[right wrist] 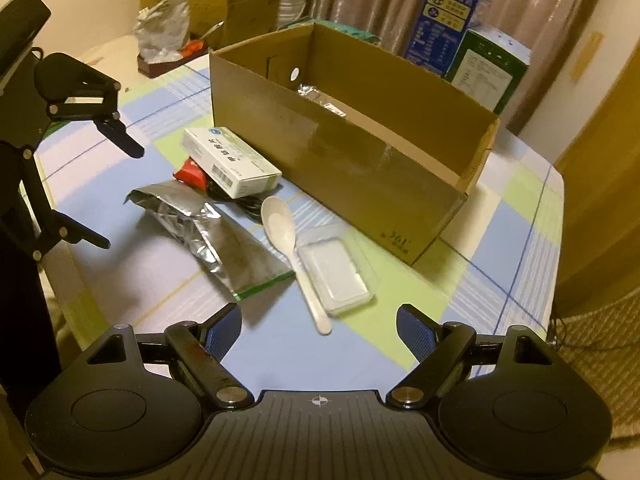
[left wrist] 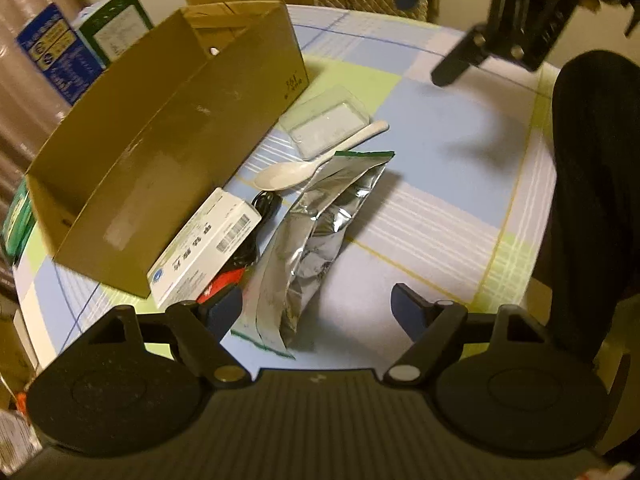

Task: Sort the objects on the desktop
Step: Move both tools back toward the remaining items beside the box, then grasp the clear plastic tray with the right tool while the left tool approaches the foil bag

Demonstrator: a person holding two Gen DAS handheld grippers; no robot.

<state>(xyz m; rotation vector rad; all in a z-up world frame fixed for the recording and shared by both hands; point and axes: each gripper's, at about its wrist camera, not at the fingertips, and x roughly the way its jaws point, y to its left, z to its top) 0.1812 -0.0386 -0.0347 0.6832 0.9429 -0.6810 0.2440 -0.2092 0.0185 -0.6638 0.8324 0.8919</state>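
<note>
Both grippers are hovering over the checked tablecloth (right wrist: 500, 240) with jaws spread apart and nothing between them. The left gripper (left wrist: 316, 312) sits just above the near end of the silver foil pouch (left wrist: 316, 232), not touching it as far as I can tell. The right gripper (right wrist: 320, 332) hangs over the handle end of the white plastic spoon (right wrist: 288, 240).

From the right wrist view, the open cardboard box (right wrist: 340, 152) sits at about 12 o'clock with something silvery already inside. The loose stuff is strung out along its front wall: a white medicine box (right wrist: 232, 164) at 11 o'clock, lying on top of a red packet (right wrist: 190, 172) and a black cable (right wrist: 244, 202). The pouch lies at 10 o'clock, and the spoon rests partly against a clear plastic tray (right wrist: 340, 276) at 12, close in.

Behind the box stand a blue carton (right wrist: 440, 20) and a green-and-white carton (right wrist: 492, 68). In the left wrist view a dark sleeve (left wrist: 592, 200) fills the 3 o'clock edge.
</note>
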